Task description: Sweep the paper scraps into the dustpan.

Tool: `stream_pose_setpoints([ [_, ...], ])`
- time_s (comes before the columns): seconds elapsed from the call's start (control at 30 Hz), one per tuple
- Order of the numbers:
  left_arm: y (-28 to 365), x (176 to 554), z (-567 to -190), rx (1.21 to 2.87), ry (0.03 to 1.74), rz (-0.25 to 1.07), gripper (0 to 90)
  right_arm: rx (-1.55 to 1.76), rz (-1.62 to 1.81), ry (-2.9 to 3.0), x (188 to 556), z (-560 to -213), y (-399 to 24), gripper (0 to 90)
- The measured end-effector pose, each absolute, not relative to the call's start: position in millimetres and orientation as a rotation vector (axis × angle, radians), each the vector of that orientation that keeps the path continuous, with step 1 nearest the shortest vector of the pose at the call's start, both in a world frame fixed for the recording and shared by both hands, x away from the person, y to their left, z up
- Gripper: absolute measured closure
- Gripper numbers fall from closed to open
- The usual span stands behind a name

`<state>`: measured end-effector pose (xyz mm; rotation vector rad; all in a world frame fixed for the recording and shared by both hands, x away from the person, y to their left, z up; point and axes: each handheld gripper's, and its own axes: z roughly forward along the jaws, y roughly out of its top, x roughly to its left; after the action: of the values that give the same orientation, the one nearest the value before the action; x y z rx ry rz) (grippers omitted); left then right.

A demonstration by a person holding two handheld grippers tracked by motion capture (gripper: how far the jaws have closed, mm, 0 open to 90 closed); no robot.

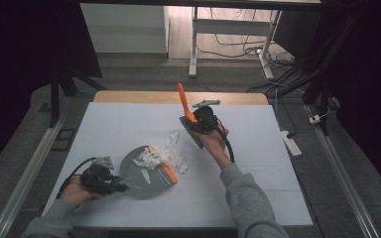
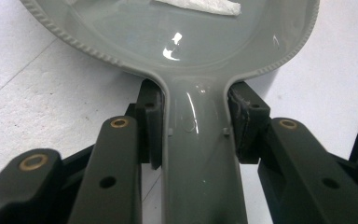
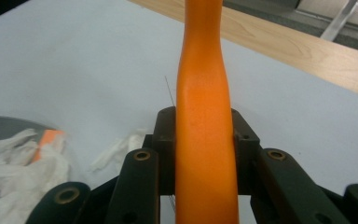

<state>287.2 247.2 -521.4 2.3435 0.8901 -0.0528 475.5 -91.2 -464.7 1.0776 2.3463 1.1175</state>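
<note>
A grey dustpan [image 1: 141, 176] with an orange lip [image 1: 164, 168] lies flat on the white table at front left. My left gripper [image 1: 117, 187] is shut on the dustpan's handle [image 2: 200, 158], one jaw on each side, with the pan's bowl [image 2: 121, 32] just ahead. Torn white paper scraps [image 1: 159, 156] lie across the lip and on the table beside it. Over the table's middle, my right gripper [image 1: 195, 123] is shut on a brush's orange handle [image 1: 182, 99], which points up and away. The handle [image 3: 204, 107] runs straight up between the jaws [image 3: 204, 135]. The brush's grey head [image 1: 192, 135] hangs below the hand.
A few more scraps [image 1: 172, 139] lie between the pan and the brush. The table's wooden far edge [image 1: 178, 97] runs along the back. Beyond it stand a white desk frame [image 1: 194, 44], cables on the floor and dark stands at both sides.
</note>
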Motion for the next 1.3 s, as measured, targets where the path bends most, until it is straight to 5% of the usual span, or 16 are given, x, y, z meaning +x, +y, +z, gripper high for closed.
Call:
stream_pose_setpoints([
  [0.73, 243, 286, -521, 2.335, 0.906, -0.030, 61.4, 1.032, 1.003, 2.393, 500, -483, -68, 69.8],
  [1.3, 239, 287, -522, 2.324, 0.927, -0.025, 61.4, 0.819, 0.931, 2.545, 480, -489, -29, 69.9],
])
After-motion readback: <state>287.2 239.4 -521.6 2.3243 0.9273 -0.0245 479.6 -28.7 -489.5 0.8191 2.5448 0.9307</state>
